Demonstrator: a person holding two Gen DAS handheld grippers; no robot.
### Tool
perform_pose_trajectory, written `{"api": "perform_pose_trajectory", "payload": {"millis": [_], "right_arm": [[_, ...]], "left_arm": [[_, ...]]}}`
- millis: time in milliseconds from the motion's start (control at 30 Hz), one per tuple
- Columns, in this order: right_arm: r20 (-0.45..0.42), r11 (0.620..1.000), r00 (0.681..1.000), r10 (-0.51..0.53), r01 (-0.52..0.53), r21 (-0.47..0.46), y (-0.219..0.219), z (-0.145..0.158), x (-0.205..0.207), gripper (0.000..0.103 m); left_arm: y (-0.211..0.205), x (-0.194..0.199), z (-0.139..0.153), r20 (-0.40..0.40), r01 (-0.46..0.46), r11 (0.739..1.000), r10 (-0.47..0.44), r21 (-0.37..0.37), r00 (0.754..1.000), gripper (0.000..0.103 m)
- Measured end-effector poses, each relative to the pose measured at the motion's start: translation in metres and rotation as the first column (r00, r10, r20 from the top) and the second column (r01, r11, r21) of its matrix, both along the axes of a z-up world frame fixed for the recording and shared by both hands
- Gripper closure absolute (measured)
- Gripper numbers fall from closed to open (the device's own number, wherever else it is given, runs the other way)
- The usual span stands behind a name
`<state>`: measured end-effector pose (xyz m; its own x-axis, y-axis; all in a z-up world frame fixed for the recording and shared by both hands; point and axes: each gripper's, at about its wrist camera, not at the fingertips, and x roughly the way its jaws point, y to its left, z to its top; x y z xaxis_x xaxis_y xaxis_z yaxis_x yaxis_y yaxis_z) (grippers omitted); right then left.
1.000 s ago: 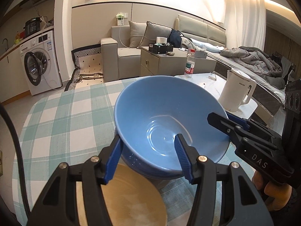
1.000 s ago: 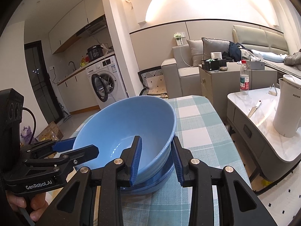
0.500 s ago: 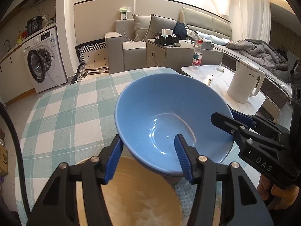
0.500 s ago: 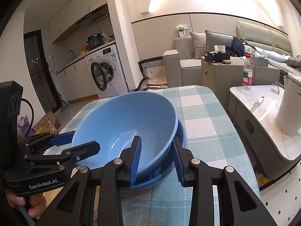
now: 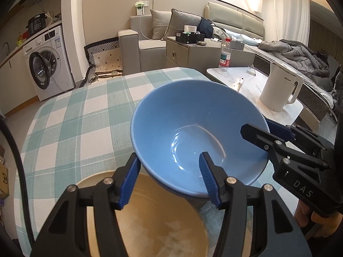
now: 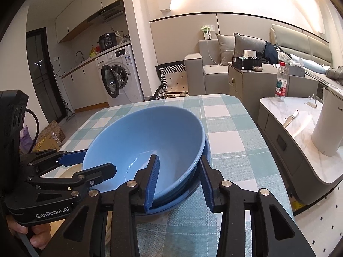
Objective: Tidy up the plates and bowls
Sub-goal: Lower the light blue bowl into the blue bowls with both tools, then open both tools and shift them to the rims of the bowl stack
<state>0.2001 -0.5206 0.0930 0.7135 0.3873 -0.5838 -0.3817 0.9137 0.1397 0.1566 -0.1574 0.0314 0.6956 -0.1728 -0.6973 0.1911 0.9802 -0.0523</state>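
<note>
A large blue bowl [image 5: 193, 128] sits nested in a second blue bowl [image 6: 182, 199] on the checked tablecloth; it also shows in the right wrist view [image 6: 145, 137]. My left gripper [image 5: 169, 180] straddles the bowl's near rim, one finger inside and one outside, jaws wide apart. My right gripper [image 6: 179, 182] straddles the opposite rim the same way, jaws apart. A tan plate [image 5: 154, 224] lies under my left gripper, beside the bowls.
The table [image 5: 75, 124] has a teal and white checked cloth. A low marble side table [image 6: 300, 128] to the right holds a white kettle [image 5: 278, 87], a water bottle [image 6: 281, 81] and a knife. A sofa, cabinet and washing machine stand beyond.
The top bowl has come down and now rests lower in the bowl beneath. Both grippers have drawn back slightly and tilted down, still straddling the rim.
</note>
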Motion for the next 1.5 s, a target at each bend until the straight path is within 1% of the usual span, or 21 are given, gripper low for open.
{"api": "perform_pose_trajectory", "payload": {"millis": [233,267,300,400,467,567,667,733,800,833,933,967,1000,1033,1100,1167,1300,1367,1400,1433,1500], "right_arm": [[-0.001,1.000,1.000,0.005,-0.005,-0.008,0.001,0.000,0.000,0.058],[-0.001,1.000,1.000,0.006,-0.006,-0.009,0.001,0.000,-0.001,0.056],[-0.004,1.000,1.000,0.009,-0.009,-0.006,0.001,0.000,0.000,0.051],[-0.008,1.000,1.000,0.012,-0.012,-0.007,0.002,-0.001,-0.001,0.049],[-0.007,1.000,1.000,0.014,-0.014,-0.011,0.002,-0.002,-0.001,0.049],[-0.010,1.000,1.000,0.019,-0.019,-0.006,0.001,-0.002,-0.001,0.047],[-0.023,1.000,0.999,0.024,-0.025,-0.003,0.001,-0.003,0.001,0.039],[-0.027,1.000,0.999,0.020,-0.020,-0.009,0.001,-0.005,0.002,0.038],[-0.032,1.000,0.999,0.021,-0.021,-0.009,0.001,-0.006,0.003,0.036],[-0.034,1.000,0.999,0.020,-0.020,-0.006,0.001,-0.007,0.004,0.035],[-0.034,1.000,0.999,0.011,-0.011,0.007,-0.003,-0.006,0.005,0.025],[-0.035,1.000,0.999,0.008,-0.007,0.018,-0.005,-0.005,0.005,0.020],[-0.036,1.000,0.999,0.005,-0.004,0.028,-0.007,-0.005,0.005,0.017],[-0.039,0.999,0.999,0.002,-0.001,0.044,-0.010,-0.004,0.006,0.017],[-0.056,0.997,0.998,-0.002,0.006,0.072,-0.015,-0.004,0.008,0.015],[-0.073,0.996,0.997,-0.006,0.012,0.087,-0.018,-0.005,0.011,0.013],[-0.092,0.995,0.996,-0.014,0.023,0.098,-0.026,-0.004,0.014,0.011],[-0.097,0.995,0.995,-0.027,0.036,0.093,-0.031,-0.002,0.016,0.009],[-0.100,0.995,0.994,-0.033,0.042,0.091,-0.034,-0.001,0.016,0.005],[-0.104,0.994,0.994,-0.045,0.054,0.090,-0.038,0.000,0.017,0.004],[-0.107,0.993,0.993,-0.058,0.068,0.095,-0.042,0.003,0.018,0.003]], "left_arm": [[0.000,0.001,-0.004,-0.004,-0.002,1.000,0.002,0.008,1.000,0.046],[0.000,0.001,-0.004,-0.001,0.001,1.000,-0.001,0.011,1.000,0.046],[-0.001,0.001,-0.003,0.006,0.002,1.000,-0.002,0.013,1.000,0.046],[-0.003,0.000,-0.002,0.012,0.005,1.000,-0.006,0.029,1.000,0.044],[-0.002,0.000,-0.002,0.013,-0.001,0.999,0.000,0.034,1.000,0.039],[0.001,0.001,-0.002,0.004,-0.006,1.000,0.006,0.014,1.000,0.036],[0.005,0.002,-0.003,-0.002,-0.016,1.000,0.016,0.006,1.000,0.031],[0.007,0.002,-0.003,-0.006,-0.014,1.000,0.014,0.002,1.000,0.030],[0.007,0.001,-0.003,-0.007,-0.015,1.000,0.015,-0.001,1.000,0.029],[0.008,0.001,-0.003,-0.005,-0.019,1.000,0.019,-0.002,1.000,0.027],[0.010,0.001,-0.004,-0.006,-0.019,1.000,0.019,-0.008,1.000,0.025],[0.011,0.001,-0.004,-0.006,-0.018,1.000,0.018,-0.009,1.000,0.025],[0.011,0.001,-0.004,-0.006,-0.019,1.000,0.019,-0.009,1.000,0.025],[0.011,0.001,-0.004,-0.007,-0.018,1.000,0.018,-0.012,1.000,0.024],[0.013,0.001,-0.004,-0.009,-0.022,1.000,0.022,-0.020,1.000,0.022],[0.016,0.001,-0.005,-0.012,-0.029,0.999,0.029,-0.024,1.000,0.015],[0.022,0.003,-0.005,-0.025,-0.016,0.999,0.015,-0.043,1.000,0.011],[0.026,0.003,-0.004,-0.026,-0.018,0.998,0.016,-0.058,1.000,0.003],[0.028,0.002,-0.003,-0.026,-0.020,0.998,0.018,-0.064,0.999,0.002],[0.029,0.002,-0.003,-0.025,-0.020,0.997,0.019,-0.068,1.000,0.000],[0.031,0.002,-0.001,-0.023,-0.018,0.997,0.017,-0.070,1.000,0.000]]}}
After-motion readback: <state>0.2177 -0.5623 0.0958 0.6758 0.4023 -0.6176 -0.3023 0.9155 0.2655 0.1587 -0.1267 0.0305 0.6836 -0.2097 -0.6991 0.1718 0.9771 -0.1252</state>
